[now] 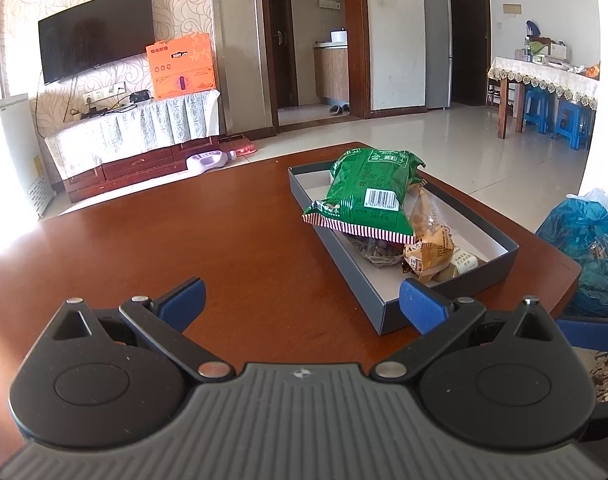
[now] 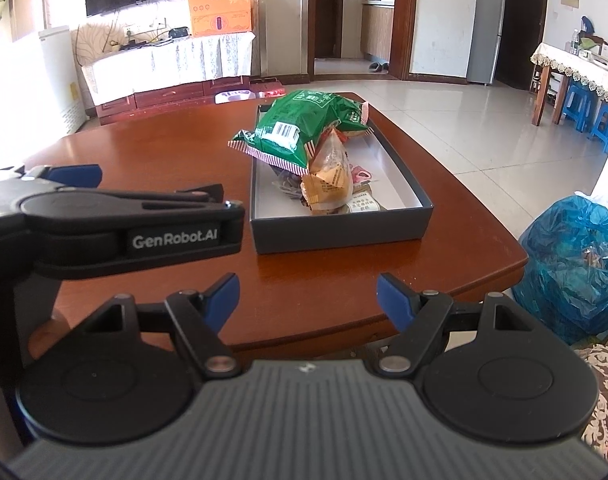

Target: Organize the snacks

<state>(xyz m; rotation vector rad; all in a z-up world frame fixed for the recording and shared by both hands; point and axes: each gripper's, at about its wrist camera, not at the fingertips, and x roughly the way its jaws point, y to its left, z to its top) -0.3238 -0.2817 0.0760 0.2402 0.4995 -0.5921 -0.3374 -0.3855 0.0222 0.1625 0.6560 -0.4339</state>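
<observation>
Room: living room with pale floor tiles, a dark television (image 1: 95, 32) on patterned wallpaper, an orange carton (image 1: 181, 66) on the cloth-draped low cabinet beneath it, and a dining table with a lace-edged cloth (image 1: 544, 76) off to one side with blue stools (image 1: 572, 122) under it.
Surface: polished reddish-brown wooden table (image 1: 207, 224), sunlight glaring on its near-left part.
Box: shallow dark grey box (image 2: 340, 226) with a white inside, sitting on the table ahead of both grippers — open-topped.
Snacks: a green snack bag (image 1: 370, 192) with a barcode and striped edge lies tilted on top of the pile in the box, one end jutting over the box's side wall; under and beside it an orange-yellow packet (image 1: 430, 236), and smaller wrapped pieces I can't make out clearly.
Left gripper (image 1: 301, 300): blue-padded fingers spread wide, nothing between them, hovering over the table just short of the box's near corner.
Right gripper (image 2: 308, 300): jaws likewise wide apart and empty, near the table's front edge, apart from the box.
Beside the table: a blue plastic bag (image 2: 568, 264) — crumpled, on the floor side.
</observation>
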